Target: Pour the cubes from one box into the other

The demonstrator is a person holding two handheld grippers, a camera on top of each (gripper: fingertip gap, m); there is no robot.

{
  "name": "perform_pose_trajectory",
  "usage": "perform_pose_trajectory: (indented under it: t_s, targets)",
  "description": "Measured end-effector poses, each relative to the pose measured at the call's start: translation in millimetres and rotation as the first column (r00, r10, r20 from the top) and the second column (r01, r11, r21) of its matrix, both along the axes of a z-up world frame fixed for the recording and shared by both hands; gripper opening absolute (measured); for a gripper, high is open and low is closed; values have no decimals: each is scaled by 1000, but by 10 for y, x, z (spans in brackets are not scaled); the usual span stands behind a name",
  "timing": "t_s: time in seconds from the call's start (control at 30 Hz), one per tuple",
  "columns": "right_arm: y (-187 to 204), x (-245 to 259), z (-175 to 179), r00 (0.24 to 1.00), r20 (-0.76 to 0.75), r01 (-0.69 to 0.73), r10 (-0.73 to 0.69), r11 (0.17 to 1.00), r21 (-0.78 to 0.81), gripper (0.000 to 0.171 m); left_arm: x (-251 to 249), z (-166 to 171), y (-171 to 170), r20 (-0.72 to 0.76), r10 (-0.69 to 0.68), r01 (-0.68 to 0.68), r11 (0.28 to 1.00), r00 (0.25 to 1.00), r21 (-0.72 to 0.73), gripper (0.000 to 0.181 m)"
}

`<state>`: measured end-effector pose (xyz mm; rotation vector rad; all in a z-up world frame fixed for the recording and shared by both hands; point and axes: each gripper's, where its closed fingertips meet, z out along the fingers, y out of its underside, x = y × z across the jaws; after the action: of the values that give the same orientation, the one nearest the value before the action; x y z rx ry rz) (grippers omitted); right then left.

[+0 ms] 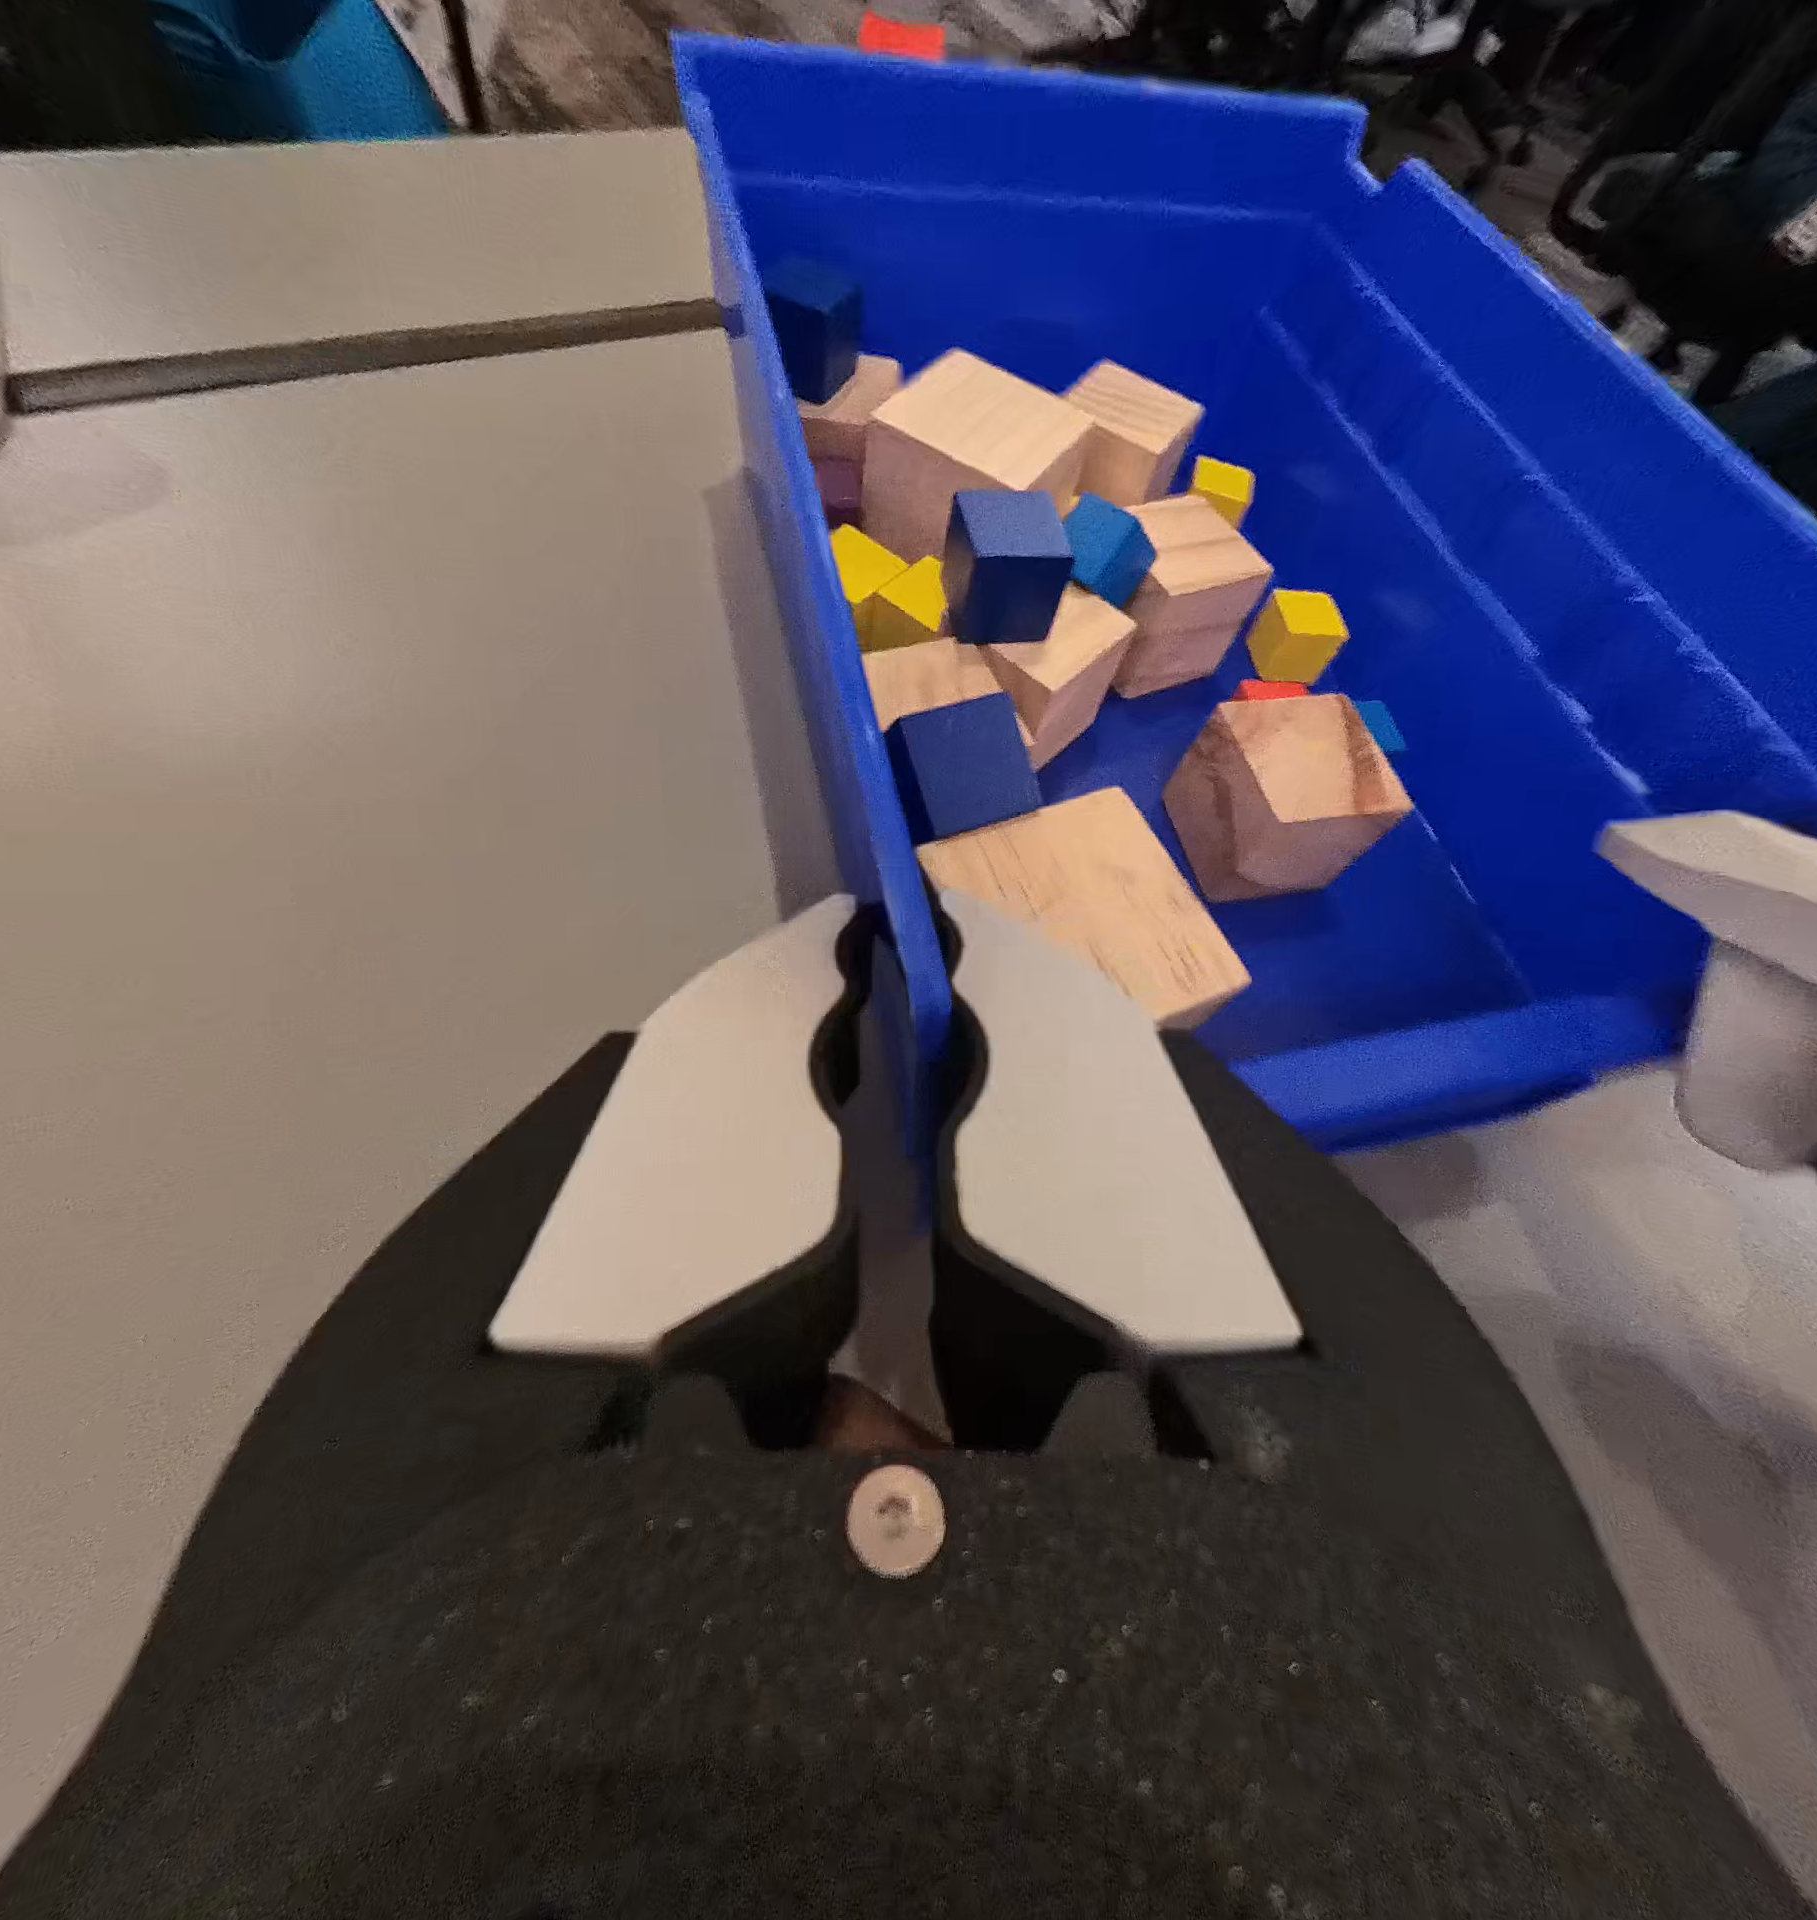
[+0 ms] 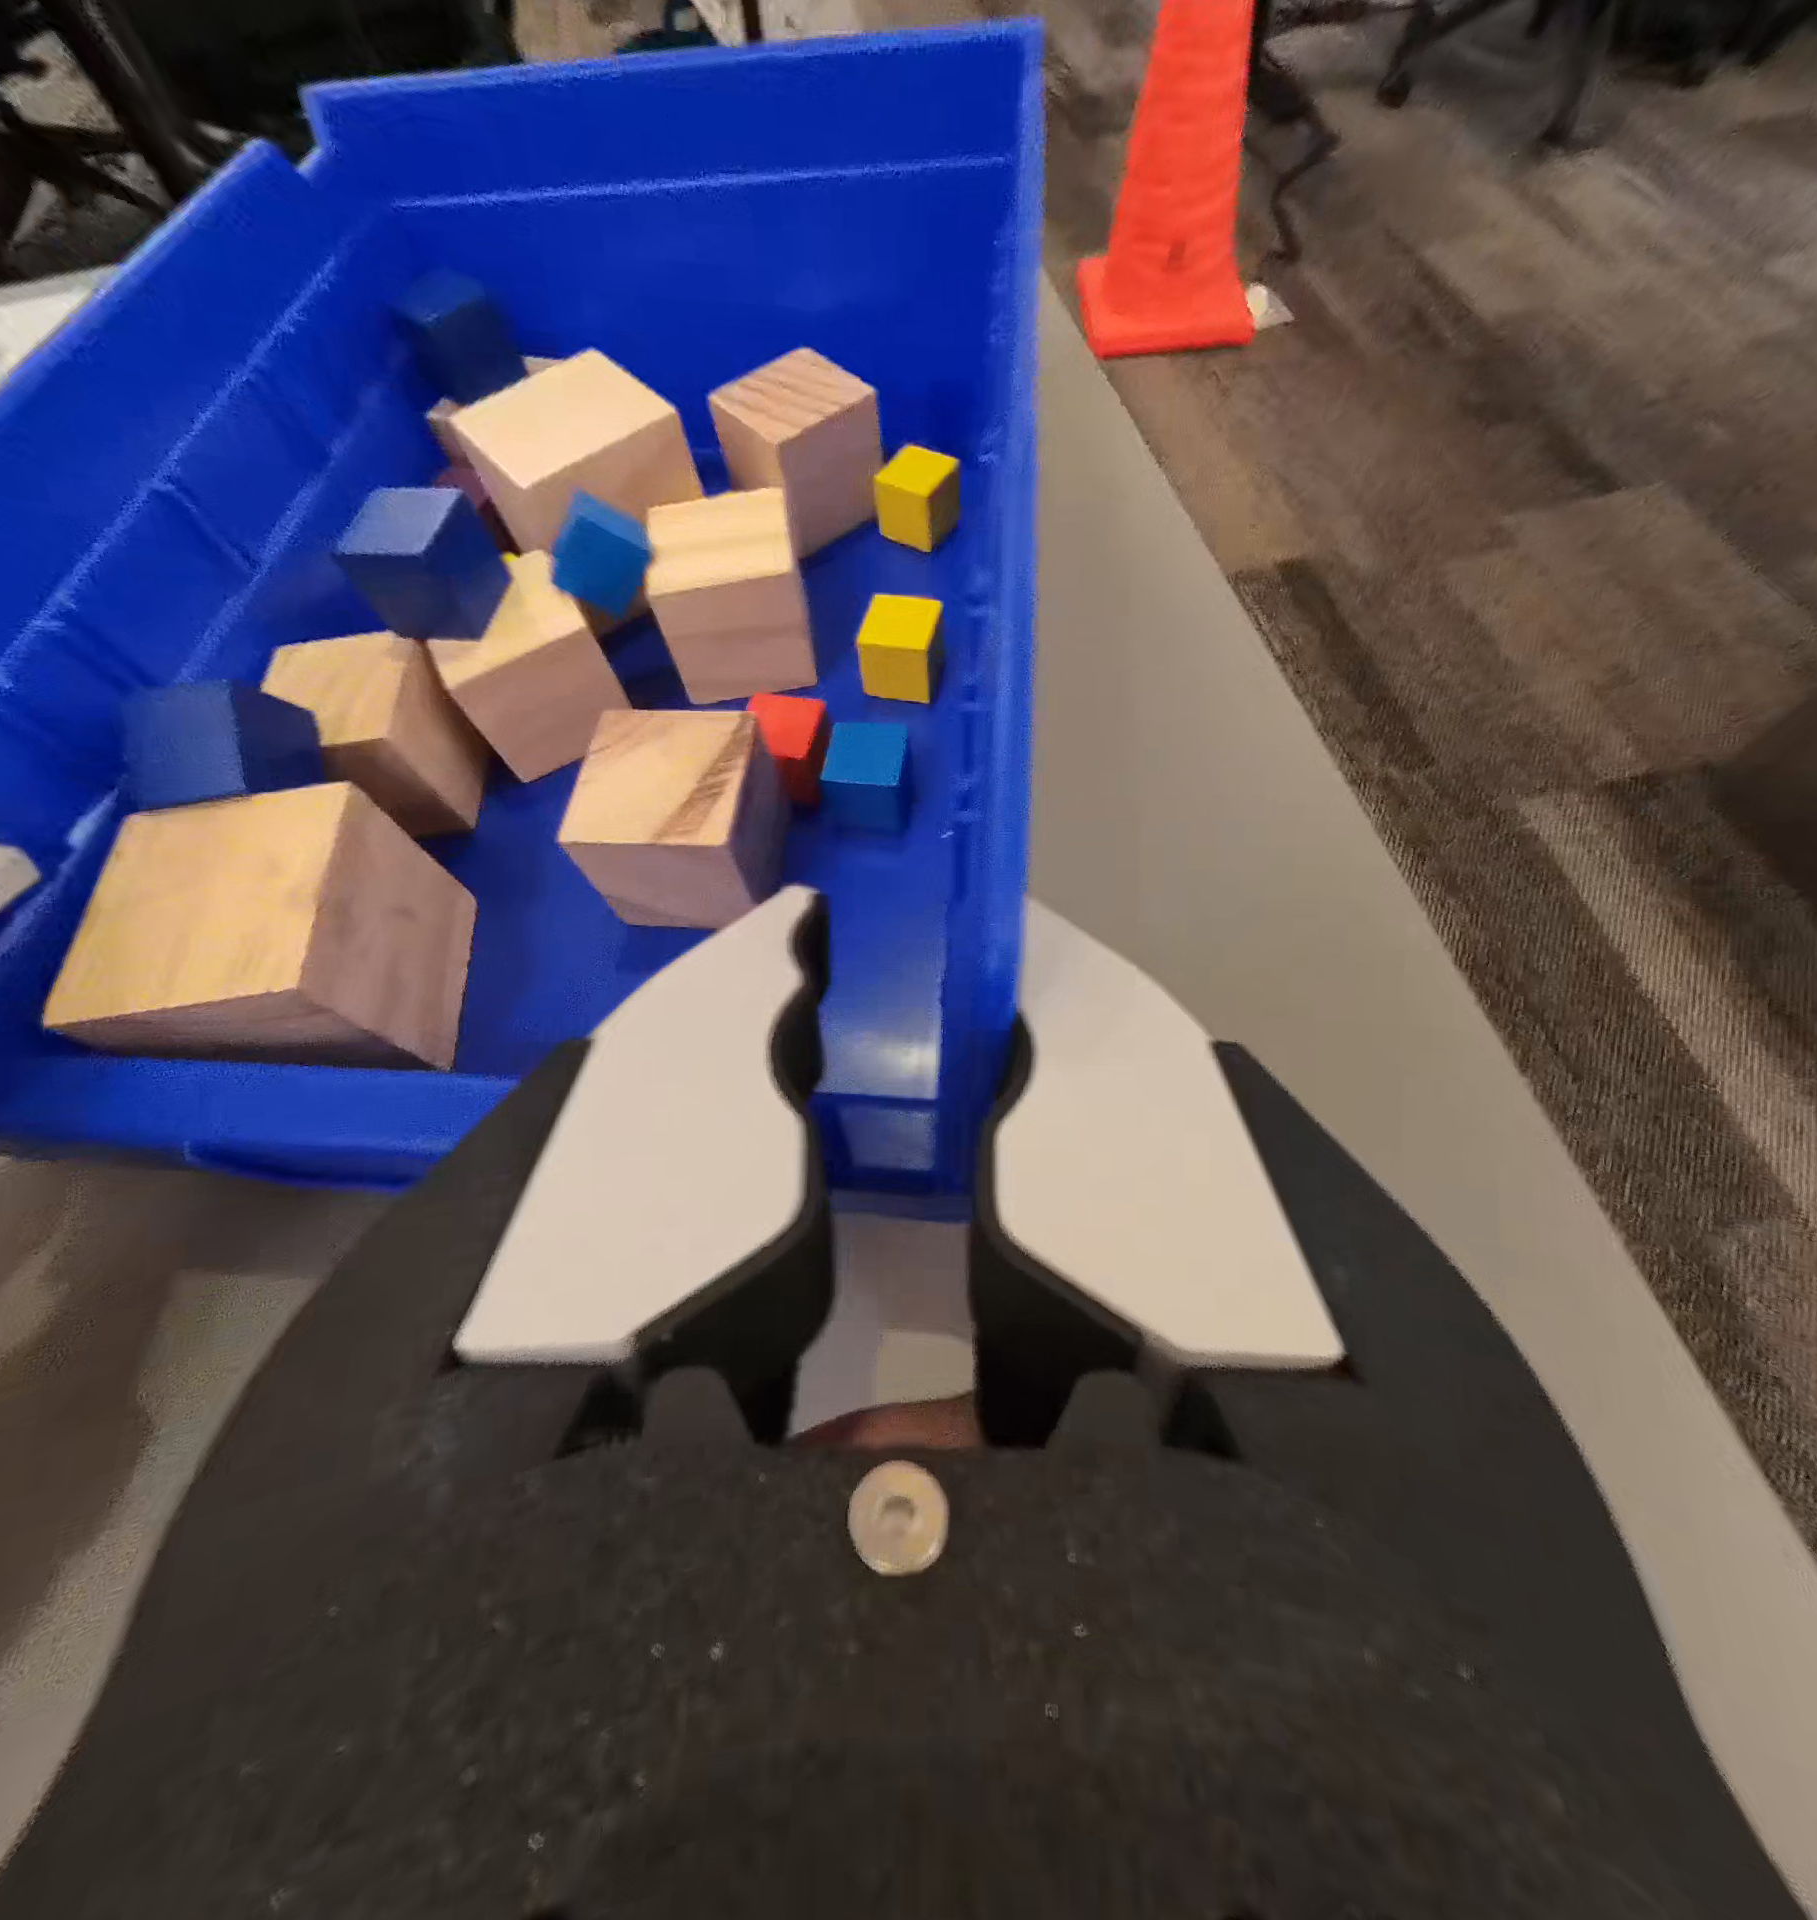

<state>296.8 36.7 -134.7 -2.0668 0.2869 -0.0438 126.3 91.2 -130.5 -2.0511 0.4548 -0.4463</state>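
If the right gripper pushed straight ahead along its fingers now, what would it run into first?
The right gripper is already clamped on the blue box's side wall, so it would shove that wall. Its inner finger would probably meet the nearby wooden cube first; depth unclear.

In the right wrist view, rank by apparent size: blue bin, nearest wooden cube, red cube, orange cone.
1. blue bin
2. orange cone
3. nearest wooden cube, enlarged by nearness; the cone stands much farther off, so true order is unsure
4. red cube
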Motion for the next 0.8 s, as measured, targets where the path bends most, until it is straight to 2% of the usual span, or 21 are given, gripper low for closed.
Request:
perform_pose_trajectory:
  t_s: [0.03,0.17,0.33,0.53,0.63,0.8]
  targets:
    - [-37,79,10,997,-22,70,-70,997,-14,3,-28,2,21,-9,33,-33,999,999,5,7]
    - [-79,32,74,996,1,92,-92,996,-1,2,-107,6,-20,-75,88,-87,996,993,12,3]
    - [-96,-358,384,998,45,50,-54,996,78,2,-503,210,-98,-22,117,-116,992,993,43,3]
    - [138,-1562,660,995,42,-94,89,988,124,2,-1752,546,-111,-23,250,-247,964,968,96,3]
    - [282,-2272,668,985,49,-169,165,980,103,2,-2475,517,-119,-31,317,-314,946,948,75,3]
    - [477,-3241,442,961,41,-276,273,959,71,2,-3443,333,-101,-76,390,-389,921,918,35,3]
